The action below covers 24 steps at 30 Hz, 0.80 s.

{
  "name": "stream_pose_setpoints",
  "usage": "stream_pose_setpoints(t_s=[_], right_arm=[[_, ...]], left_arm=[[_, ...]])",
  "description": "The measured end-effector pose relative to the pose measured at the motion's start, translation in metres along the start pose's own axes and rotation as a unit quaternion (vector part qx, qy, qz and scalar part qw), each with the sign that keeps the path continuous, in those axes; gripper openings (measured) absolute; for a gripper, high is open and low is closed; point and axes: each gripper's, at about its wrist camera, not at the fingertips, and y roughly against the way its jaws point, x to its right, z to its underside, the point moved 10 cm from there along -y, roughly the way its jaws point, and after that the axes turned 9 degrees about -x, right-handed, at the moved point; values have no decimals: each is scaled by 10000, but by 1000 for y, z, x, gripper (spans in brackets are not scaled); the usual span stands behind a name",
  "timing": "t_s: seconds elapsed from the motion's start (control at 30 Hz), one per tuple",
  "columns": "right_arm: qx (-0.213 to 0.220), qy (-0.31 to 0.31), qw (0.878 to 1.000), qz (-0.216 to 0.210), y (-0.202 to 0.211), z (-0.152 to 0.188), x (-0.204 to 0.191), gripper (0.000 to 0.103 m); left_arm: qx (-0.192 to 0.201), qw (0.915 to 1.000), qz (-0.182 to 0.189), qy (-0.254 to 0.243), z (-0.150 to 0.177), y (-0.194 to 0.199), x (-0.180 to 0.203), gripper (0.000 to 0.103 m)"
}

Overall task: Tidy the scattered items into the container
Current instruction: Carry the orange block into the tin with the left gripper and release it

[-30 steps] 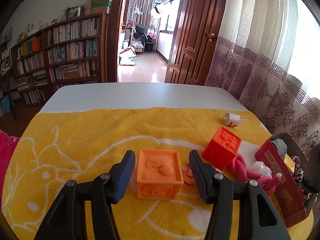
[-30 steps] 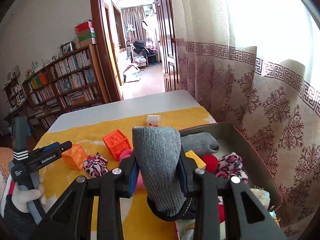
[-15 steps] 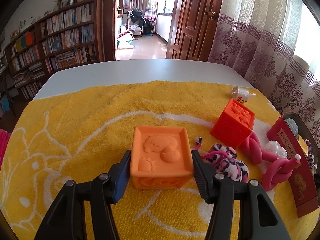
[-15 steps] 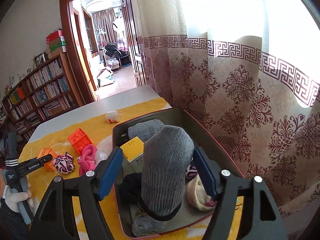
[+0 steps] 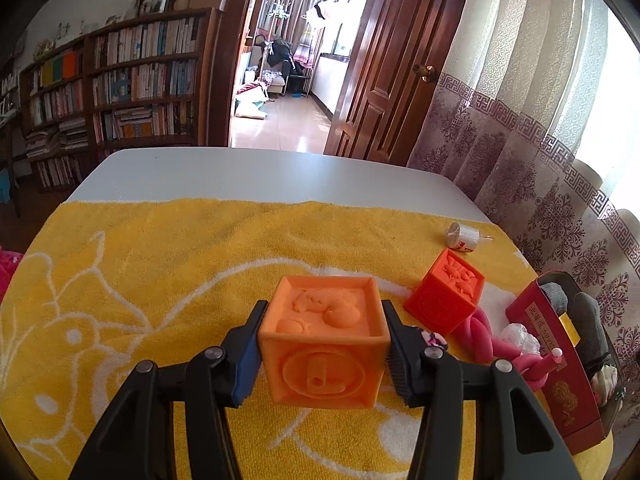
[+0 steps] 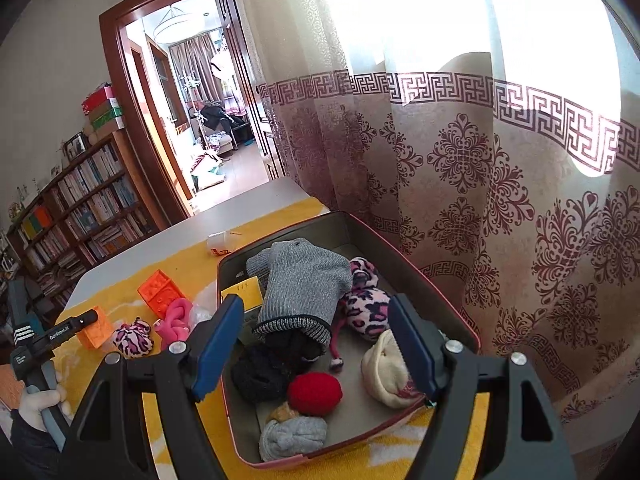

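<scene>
Socks (image 6: pixel 304 284) lie in the tin (image 6: pixel 432 280), right gripper (image 6: pixel 316 336) spread empty; left gripper (image 5: pixel 324 348) clamps one block (image 5: pixel 326 350), and another block (image 5: pixel 446 296), pink toys (image 5: pixel 492 340) and a bottle (image 5: pixel 462 236) wait on the towel (image 5: pixel 160 272).

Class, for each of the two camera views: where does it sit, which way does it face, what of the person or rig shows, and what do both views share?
Left wrist: rides the left gripper, facing across the yellow towel to the doorway; its fingers clamp the orange block.
Right wrist: rides the right gripper, open above the container, looking down into it; the gloved left hand shows.
Shared: red block, pink twisted toy.
</scene>
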Motion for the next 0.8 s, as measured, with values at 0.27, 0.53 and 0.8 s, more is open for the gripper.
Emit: stream_pose_setpoints(t_s=[0.27,0.53,0.8], right_arm=[[90,-132,9998,-111,5,0,11,78],[188,-312,9990,-249,9,-4,22,78],[405,-598,9970,-294,23,-14,48,78]], left_arm=[[255,9989,384,-57,-5,31,29,55],[177,9934,989,-549,9,50,107,55],[-215,9758,1686,-1374,41,51,220,55]])
